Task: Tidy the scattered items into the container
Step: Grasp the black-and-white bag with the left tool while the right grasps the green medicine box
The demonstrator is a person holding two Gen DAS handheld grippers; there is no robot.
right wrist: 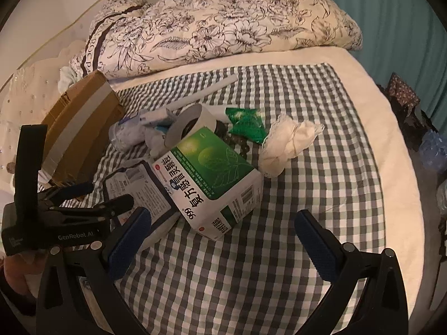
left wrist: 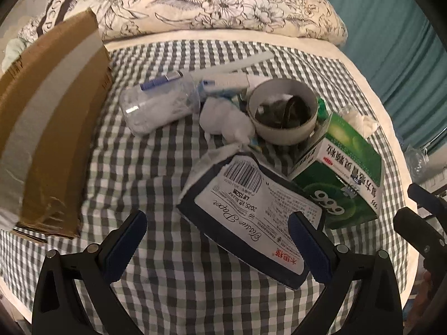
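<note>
A heap of items lies on the checked cloth [left wrist: 173, 287]. A dark blue tissue pack [left wrist: 251, 217] lies nearest, and my left gripper [left wrist: 218, 245] stands open around its near end. Beside it leans a green and white medicine box [left wrist: 343, 173] [right wrist: 212, 173]. Behind are a white tape roll [left wrist: 282, 111] [right wrist: 187, 124], a clear plastic jar [left wrist: 159, 106], crumpled white tissue [left wrist: 226, 120] and a white tube [left wrist: 240, 61]. The cardboard box [left wrist: 53, 128] [right wrist: 81, 128] stands at the left. My right gripper [right wrist: 223, 240] is open just short of the medicine box.
A floral quilt [right wrist: 223, 22] is bunched along the far side of the bed. A crumpled cream cloth [right wrist: 287, 142] and a green packet [right wrist: 245, 122] lie right of the heap. A teal curtain [right wrist: 391, 14] hangs at the right, with clutter on the floor below it.
</note>
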